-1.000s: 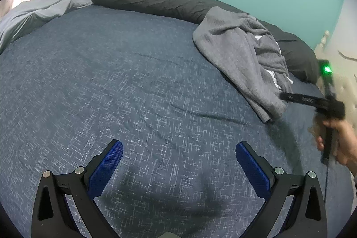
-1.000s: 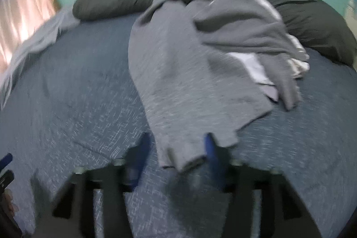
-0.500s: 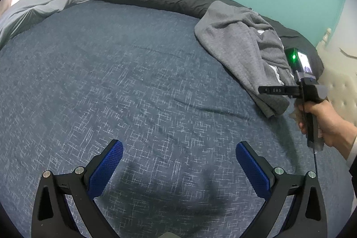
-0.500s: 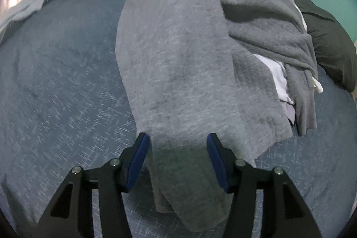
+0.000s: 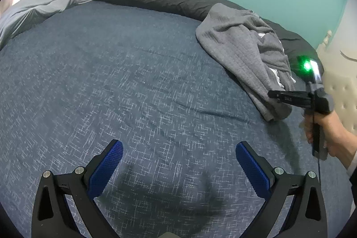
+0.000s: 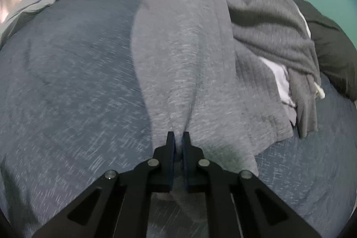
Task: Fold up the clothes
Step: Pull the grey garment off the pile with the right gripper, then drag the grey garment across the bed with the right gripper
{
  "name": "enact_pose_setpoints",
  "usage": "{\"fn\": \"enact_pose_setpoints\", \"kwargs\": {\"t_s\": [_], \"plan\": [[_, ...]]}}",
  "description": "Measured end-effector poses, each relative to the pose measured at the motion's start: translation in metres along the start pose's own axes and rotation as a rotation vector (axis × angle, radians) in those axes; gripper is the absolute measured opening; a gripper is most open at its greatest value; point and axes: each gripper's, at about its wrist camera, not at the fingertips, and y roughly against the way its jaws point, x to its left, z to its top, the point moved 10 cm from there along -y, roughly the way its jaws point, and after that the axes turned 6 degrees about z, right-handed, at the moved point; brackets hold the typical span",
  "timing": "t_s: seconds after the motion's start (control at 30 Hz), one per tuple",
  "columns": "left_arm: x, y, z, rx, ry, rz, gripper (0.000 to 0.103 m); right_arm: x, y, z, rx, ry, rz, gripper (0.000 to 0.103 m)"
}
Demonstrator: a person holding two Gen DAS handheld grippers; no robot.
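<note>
The right gripper [image 6: 177, 144] pinches the near hem of the rumpled grey knit garment [image 6: 191, 64], likely to drag it flat, while the left gripper [image 5: 178, 160] waits, fingers spread.

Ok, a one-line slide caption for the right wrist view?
Right claw shut on the near edge of the grey garment, bunched on the blue bedspread.
</note>
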Motion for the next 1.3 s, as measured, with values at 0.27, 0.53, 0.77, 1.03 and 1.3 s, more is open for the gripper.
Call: {"fn": "enact_pose_setpoints", "kwargs": {"t_s": [0.27,0.53,0.77,1.03,1.3], "plan": [[-0.009,0.013,-0.001,-0.03,-0.082,0.005,0.103,0.037,0.066,-0.022,-0.082,0.035,0.104,0.005],[0.002,0.02,0.003,-0.02,-0.047,-0.007,0.103,0.076,0.113,-0.072,-0.06,0.076,0.173,0.005],[0.009,0.027,0.009,-0.033,-0.016,-0.001,0.103,0.095,0.149,-0.124,-0.022,0.107,0.212,0.004],[-0.002,0.031,0.001,-0.032,-0.043,-0.017,0.103,0.125,0.172,-0.182,0.056,0.142,0.294,0.004],[-0.004,0.03,-0.001,-0.027,-0.044,-0.023,0.103,0.093,0.185,-0.189,0.039,-0.032,0.31,0.008]]}}
